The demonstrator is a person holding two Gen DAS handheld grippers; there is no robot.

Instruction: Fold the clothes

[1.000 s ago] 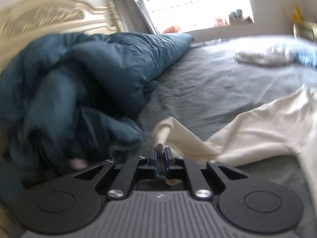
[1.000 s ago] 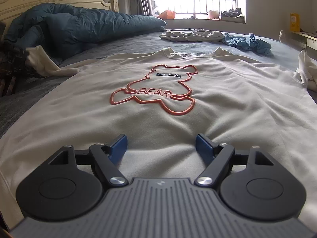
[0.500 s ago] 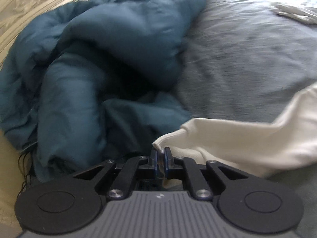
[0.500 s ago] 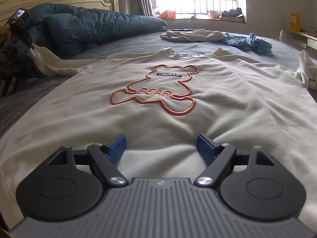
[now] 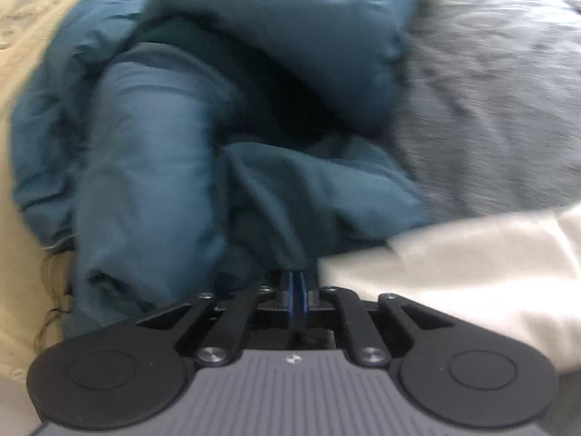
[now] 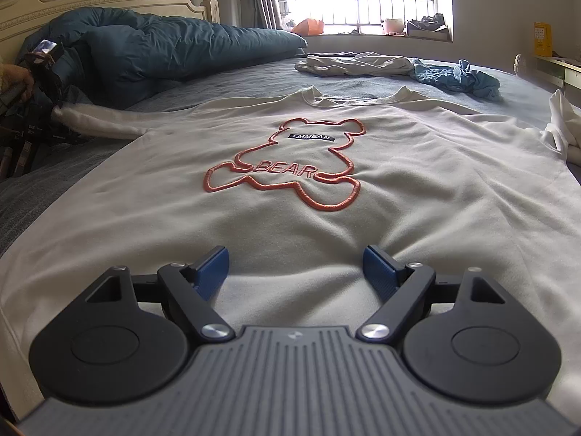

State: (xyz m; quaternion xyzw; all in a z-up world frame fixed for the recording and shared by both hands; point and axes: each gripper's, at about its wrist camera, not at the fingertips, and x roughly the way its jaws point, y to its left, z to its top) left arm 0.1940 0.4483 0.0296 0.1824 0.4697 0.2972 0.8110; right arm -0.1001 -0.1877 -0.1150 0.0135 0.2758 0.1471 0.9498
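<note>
Sweatshirt (image 6: pixel 290 152) flat on bed (image 6: pixel 225 76), sleeve (image 5: pixel 454 265) stretched toward duvet (image 5: pixel 218 109). Left gripper (image 5: pixel 295 283) jaws opening, nothing visibly pinched. Right gripper (image 6: pixel 296 267) spread wide, empty, above hem. Smooth sleeve before folding.

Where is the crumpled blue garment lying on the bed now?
In the right wrist view, the blue garment lies far back on the right of the bed, touching the grey crumpled garment, beyond the cream sweatshirt's collar.
</note>
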